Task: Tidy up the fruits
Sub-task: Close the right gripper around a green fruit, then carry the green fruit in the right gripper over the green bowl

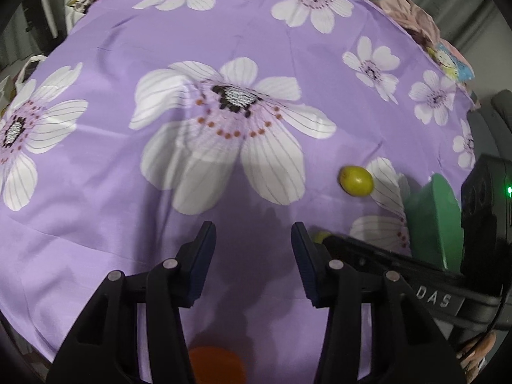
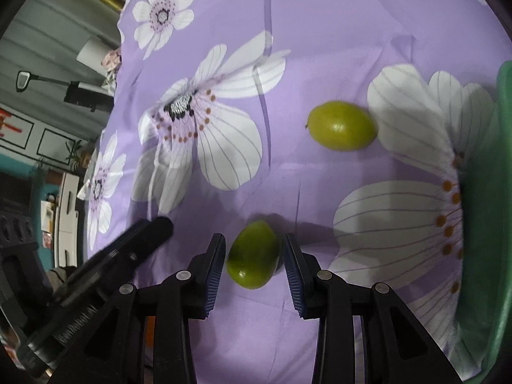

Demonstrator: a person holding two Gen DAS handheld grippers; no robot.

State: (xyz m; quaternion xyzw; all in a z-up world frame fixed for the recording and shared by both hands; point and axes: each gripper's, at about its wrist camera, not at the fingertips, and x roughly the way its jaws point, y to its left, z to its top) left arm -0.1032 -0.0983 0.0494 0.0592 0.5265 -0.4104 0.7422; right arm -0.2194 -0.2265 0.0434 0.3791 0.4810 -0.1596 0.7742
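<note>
A green oval fruit (image 2: 252, 256) sits between the fingers of my right gripper (image 2: 252, 265), whose pads close on its two sides just above the purple flowered cloth (image 2: 288, 32). A second green fruit (image 2: 342, 126) lies loose on the cloth further ahead, also seen as the green fruit (image 1: 356, 180) in the left wrist view. My left gripper (image 1: 252, 249) hangs open over bare cloth with nothing between its fingers. An orange fruit (image 1: 214, 364) shows at the bottom edge, under the left gripper. A sliver of the held fruit (image 1: 321, 236) peeks out behind the left gripper's right finger.
A green plastic container (image 2: 489, 192) stands at the right edge, its wall (image 1: 435, 224) also visible in the left wrist view. The right tool's black body (image 1: 400, 272) lies close beside my left gripper. Crumpled cloths (image 1: 412, 22) lie at the far table edge.
</note>
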